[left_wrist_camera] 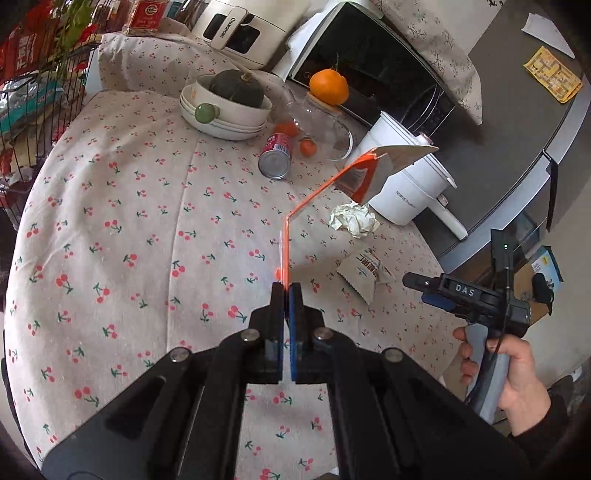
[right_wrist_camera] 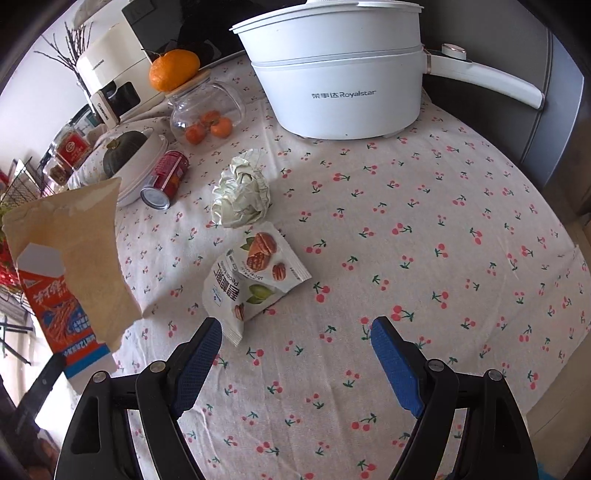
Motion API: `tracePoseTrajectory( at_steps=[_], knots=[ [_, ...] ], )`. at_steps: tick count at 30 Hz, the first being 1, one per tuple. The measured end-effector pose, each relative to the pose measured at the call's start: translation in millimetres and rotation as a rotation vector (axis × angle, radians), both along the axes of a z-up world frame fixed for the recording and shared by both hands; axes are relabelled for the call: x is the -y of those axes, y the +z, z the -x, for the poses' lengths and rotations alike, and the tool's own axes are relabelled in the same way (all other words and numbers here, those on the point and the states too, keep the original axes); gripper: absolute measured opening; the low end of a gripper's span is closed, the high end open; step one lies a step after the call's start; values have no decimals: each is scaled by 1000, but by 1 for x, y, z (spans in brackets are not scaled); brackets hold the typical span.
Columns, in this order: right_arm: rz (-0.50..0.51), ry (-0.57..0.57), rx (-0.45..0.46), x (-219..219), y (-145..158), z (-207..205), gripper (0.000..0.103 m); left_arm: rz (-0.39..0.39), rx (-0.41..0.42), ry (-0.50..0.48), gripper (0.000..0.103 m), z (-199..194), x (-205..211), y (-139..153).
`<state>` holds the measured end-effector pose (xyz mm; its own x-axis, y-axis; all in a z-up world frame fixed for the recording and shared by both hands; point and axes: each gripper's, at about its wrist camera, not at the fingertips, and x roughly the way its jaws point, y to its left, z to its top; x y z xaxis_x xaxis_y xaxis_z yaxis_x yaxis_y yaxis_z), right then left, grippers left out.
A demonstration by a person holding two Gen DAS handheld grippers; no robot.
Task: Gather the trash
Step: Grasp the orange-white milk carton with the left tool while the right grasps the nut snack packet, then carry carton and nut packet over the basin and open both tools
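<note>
A white electric pot [right_wrist_camera: 334, 79] reads "Royalstar" in grey beside Chinese characters. A cream appliance [left_wrist_camera: 242, 31] carries "CHANGHONG" on its handle. The right gripper [left_wrist_camera: 424, 286], seen from the left wrist view, bears "DAS". A snack packet [right_wrist_camera: 255, 275] shows Chinese lettering and partly readable "pecan".

Round table [right_wrist_camera: 424, 206] under cherry-print cloth, grey floor [left_wrist_camera: 509, 122], possibly window daylight, wire rack [left_wrist_camera: 33, 107]

Black tools [left_wrist_camera: 284, 291] with blue pads [right_wrist_camera: 388, 343], silver screws, perhaps dark sleeve.
</note>
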<state>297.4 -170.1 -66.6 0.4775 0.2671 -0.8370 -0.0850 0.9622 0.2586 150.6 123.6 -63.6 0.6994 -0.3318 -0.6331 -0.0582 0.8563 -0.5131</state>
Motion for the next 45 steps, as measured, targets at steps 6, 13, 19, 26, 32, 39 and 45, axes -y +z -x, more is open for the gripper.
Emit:
tracePoseTrajectory(
  at_steps=[6, 13, 19, 26, 32, 39, 45],
  knots=[
    [-18, -3, -8, -21, -19, -35, 84, 87, 5, 29, 3, 29, -6, -3],
    [93, 13, 36, -41, -40, -50, 56, 90, -15, 54, 3, 37, -16, -10],
    [97, 109, 41, -42, -29, -40, 24, 88, -22, 71, 3, 42, -19, -11],
    [129, 133, 92, -17, 7, 3, 20, 38, -3, 31, 2, 51, -5, 6],
    [104, 126, 72, 19, 40, 50, 20, 20, 9, -4, 2, 69, 10, 19],
    [67, 99, 71, 65, 63, 117, 20, -35, 20, -68, 2, 91, 40, 33],
    [28, 75, 100, 99, 66, 152, 21, -88, 36, -153, 2, 107, 82, 42]
  ],
)
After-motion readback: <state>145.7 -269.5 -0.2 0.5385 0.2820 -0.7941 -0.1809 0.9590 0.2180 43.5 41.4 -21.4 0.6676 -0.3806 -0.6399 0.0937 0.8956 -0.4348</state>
